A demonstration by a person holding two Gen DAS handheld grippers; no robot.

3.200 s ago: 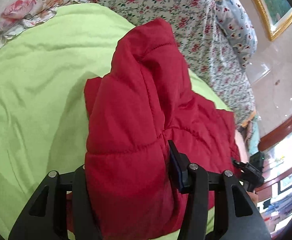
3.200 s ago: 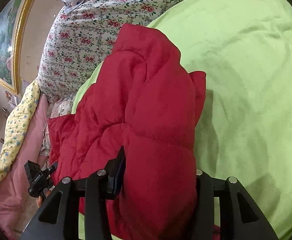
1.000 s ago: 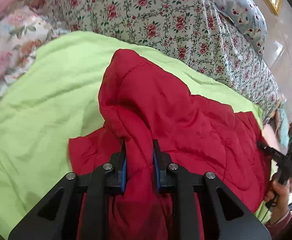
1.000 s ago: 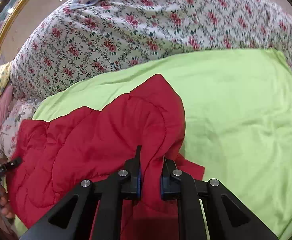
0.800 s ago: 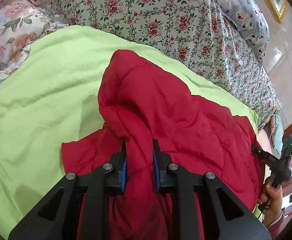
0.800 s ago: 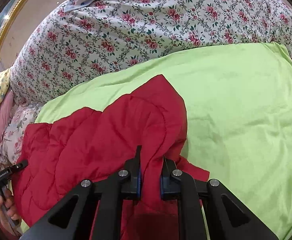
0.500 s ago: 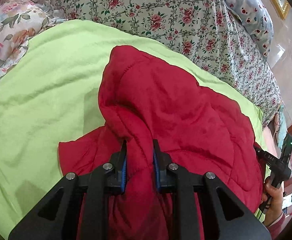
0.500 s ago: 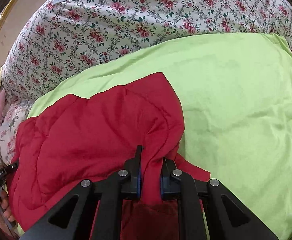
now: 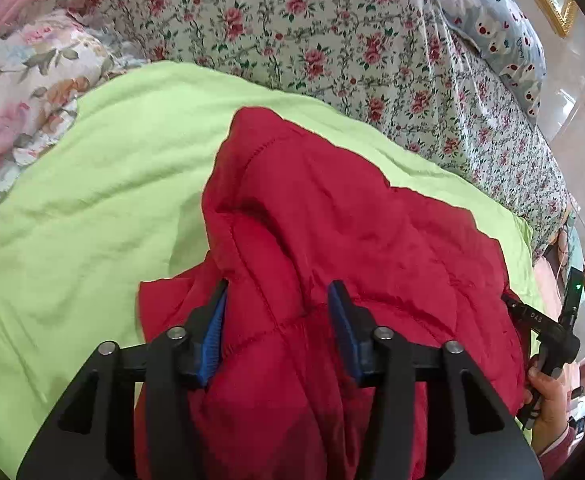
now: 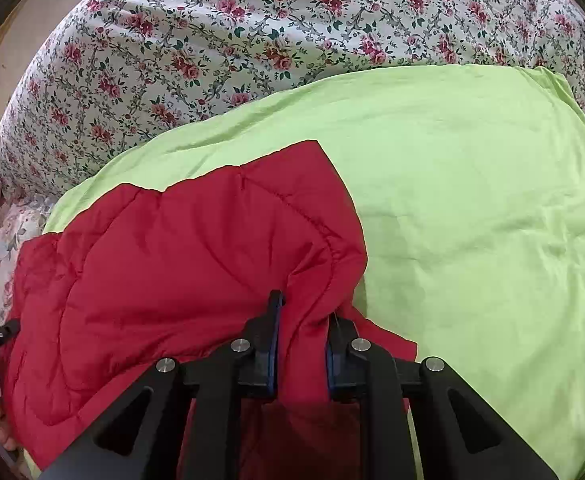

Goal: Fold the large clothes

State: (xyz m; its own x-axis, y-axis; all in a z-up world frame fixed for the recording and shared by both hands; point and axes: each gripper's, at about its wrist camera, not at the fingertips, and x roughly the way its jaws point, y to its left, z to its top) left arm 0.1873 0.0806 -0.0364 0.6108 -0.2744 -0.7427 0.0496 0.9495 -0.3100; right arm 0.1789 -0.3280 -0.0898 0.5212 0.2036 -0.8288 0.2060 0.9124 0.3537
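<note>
A red quilted jacket [image 9: 332, 216] lies folded over itself on a lime green blanket [image 9: 92, 184]. In the left wrist view my left gripper [image 9: 278, 292] stands over the jacket's near left edge. Its jaws are opening, and a puffy fold still sits loosely between the blue pads [image 9: 214, 324]. The right wrist view shows the jacket [image 10: 196, 248] spread out to the left. There my right gripper [image 10: 306, 308] pinches a fold at the near right corner, its jaws just starting to open, the pads still on the cloth.
The green blanket [image 10: 472, 200] covers a bed with a rose-print sheet [image 10: 252, 40] behind it. A blue dotted pillow [image 9: 492, 28] and a floral pillow [image 9: 20, 80] lie at the far corners. A hand [image 9: 544, 396] holds the other gripper's handle at the right edge.
My left gripper's pads have spread wide apart and let the jacket fold loose. The right gripper's pads have parted slightly but still pinch. The jacket has settled flatter on the blanket.
</note>
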